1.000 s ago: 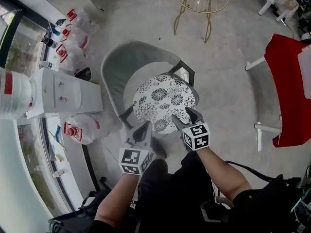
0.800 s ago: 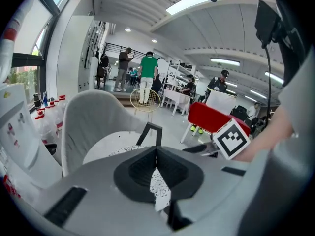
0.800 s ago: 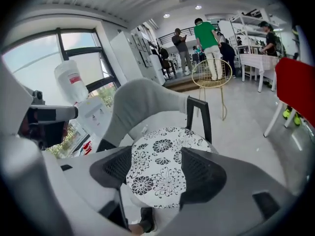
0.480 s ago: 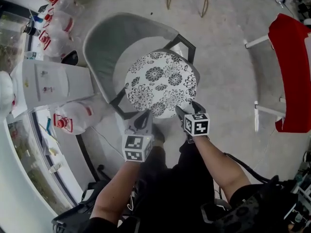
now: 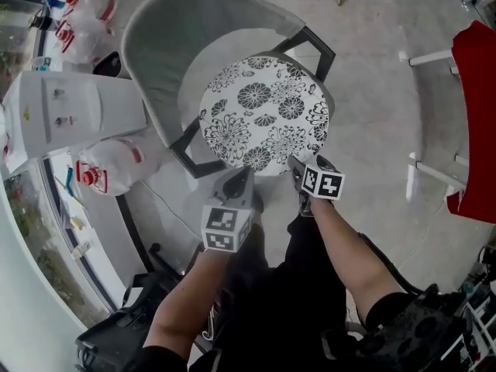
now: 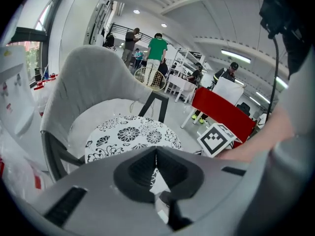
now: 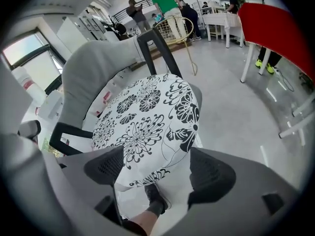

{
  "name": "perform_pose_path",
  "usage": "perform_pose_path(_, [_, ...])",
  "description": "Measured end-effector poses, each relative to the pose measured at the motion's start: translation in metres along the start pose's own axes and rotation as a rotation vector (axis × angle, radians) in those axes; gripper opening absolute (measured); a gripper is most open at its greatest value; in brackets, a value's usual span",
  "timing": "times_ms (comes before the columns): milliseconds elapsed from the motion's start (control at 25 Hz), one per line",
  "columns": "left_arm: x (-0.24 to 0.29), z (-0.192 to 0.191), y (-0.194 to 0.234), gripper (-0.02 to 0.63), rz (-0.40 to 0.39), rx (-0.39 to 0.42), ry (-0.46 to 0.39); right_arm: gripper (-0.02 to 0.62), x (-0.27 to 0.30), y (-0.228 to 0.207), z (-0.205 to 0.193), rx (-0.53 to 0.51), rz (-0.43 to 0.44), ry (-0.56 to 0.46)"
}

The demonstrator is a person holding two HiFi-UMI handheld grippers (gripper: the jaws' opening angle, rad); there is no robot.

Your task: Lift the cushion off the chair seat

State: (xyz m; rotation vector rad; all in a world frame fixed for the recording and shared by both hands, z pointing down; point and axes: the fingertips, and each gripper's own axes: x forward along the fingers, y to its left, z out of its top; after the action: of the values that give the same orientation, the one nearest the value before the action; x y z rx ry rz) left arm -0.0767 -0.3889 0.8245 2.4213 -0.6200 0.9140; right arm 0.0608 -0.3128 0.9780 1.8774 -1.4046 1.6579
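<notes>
Head view: round white black-flowered fabric cushion (image 5: 263, 115) lies flat on grey shell chair (image 5: 167, 45) seat. Right tool (image 5: 308, 163) spread wide, jaws just been opening, cushion's near rim between them, unpinched; left tool (image 5: 239, 180) clenched, empty. Risk: shallow bite slips off soft rim (one-sided lift, cushion sags). No readable writing.

A grey chair (image 5: 167, 49) on the concrete floor (image 5: 376, 76) bears a floral cushion (image 5: 263, 115).

We held left gripper (image 5: 242, 178), right gripper (image 5: 298, 167) at near edge of floral cushion (image 5: 263, 115) on chair (image 5: 167, 60); right jaws just opening, clamping nothing.
</notes>
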Motion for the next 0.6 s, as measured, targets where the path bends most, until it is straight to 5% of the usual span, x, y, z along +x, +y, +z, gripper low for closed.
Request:
perform_pose_path(280, [0.01,-0.025,0.003,0.008,0.003,-0.053,0.031,0.414,0.028,-0.014,-0.016,0.165,0.002,0.031])
perform_pose_path(600, [0.014,-0.05,0.002,0.008,-0.009,-0.059,0.066,0.405,0.052,-0.022,-0.029,0.19,0.029,0.078])
